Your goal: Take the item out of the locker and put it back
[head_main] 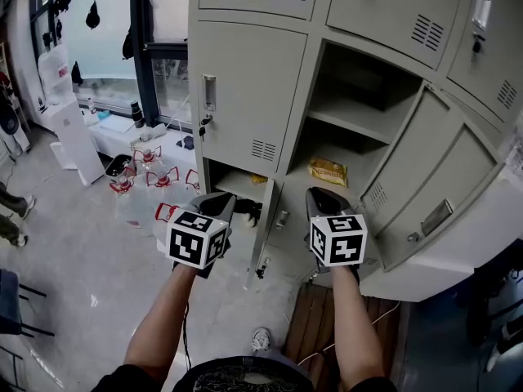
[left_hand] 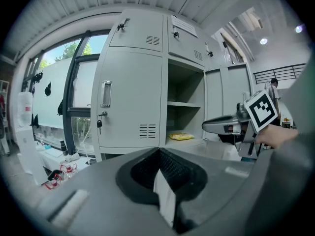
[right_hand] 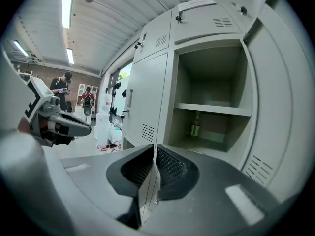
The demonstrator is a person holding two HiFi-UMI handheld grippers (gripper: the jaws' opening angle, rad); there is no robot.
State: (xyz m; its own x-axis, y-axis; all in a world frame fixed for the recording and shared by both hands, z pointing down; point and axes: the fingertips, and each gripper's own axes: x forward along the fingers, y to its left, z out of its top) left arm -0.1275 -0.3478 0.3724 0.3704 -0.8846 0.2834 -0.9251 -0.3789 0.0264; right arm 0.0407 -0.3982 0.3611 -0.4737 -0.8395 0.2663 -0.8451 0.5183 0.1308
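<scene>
well, head view: left gripper (head_main: 222,199) & right gripper (head_main: 324,194) are held up in front of the locker (head_main: 245,96), fingers pressed together, nothing in either. yellow packet (head_main: 328,171) lies on the open compartment's floor under its shelf, beyond the right fingers, untouched; print too blurred to read. left gripper view: fingers meet, empty; packet sits ahead, to their right. right gripper view: fingers together, empty; green-label bottle (right_hand: 196,127) at the floor's back edge.
</scene>
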